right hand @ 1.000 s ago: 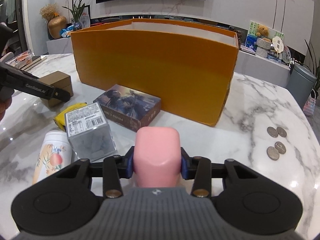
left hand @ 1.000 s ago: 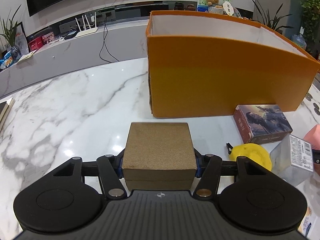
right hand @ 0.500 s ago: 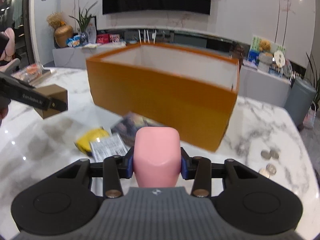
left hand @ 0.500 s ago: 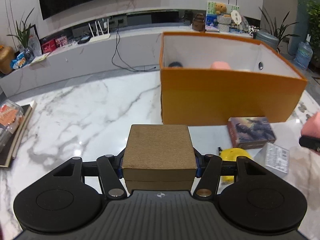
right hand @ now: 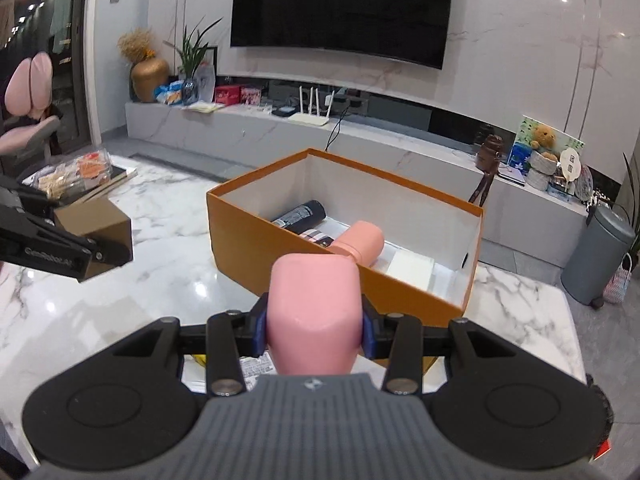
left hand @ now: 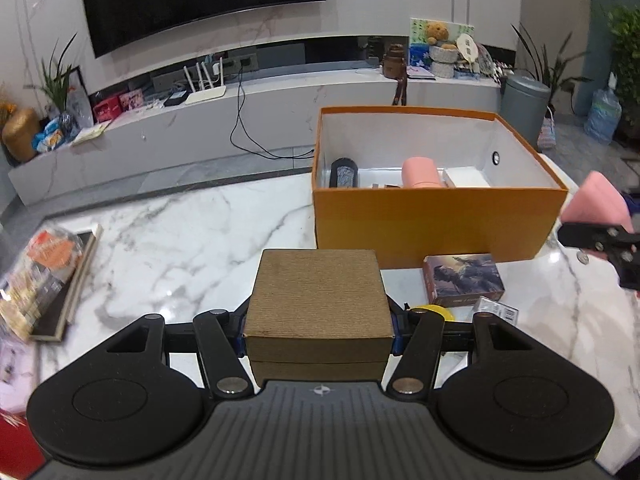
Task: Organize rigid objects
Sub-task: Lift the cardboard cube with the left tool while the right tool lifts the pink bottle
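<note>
The left gripper (left hand: 318, 334) is clamped on a brown box (left hand: 318, 292), which is pinched by its two sides and held above the marble table (left hand: 168, 248); the right gripper (right hand: 312, 334) is closed on a pink bottle (right hand: 314, 312), gripped the same way — blue pads are pressed against both sides. Both loads are carried in the air on the near side of an orange box (left hand: 436, 222), whose lid is off and whose white inside is seen from above in both views. Inside it, a black can (right hand: 300, 214) is laid on its side at the left end, a second pink bottle (right hand: 362, 242) lies beside it near the middle, and a flat white box (right hand: 412, 268) is placed toward the right end. On the table, just in front of the orange box, a picture box (left hand: 462, 278) is seen, with a yellow thing (left hand: 434, 312) and a labelled clear box (left hand: 496, 314) close beside it — both are partly hidden by the left gripper. A book (left hand: 68, 292) with a snack pack on top lies well apart at the table's left edge.
</note>
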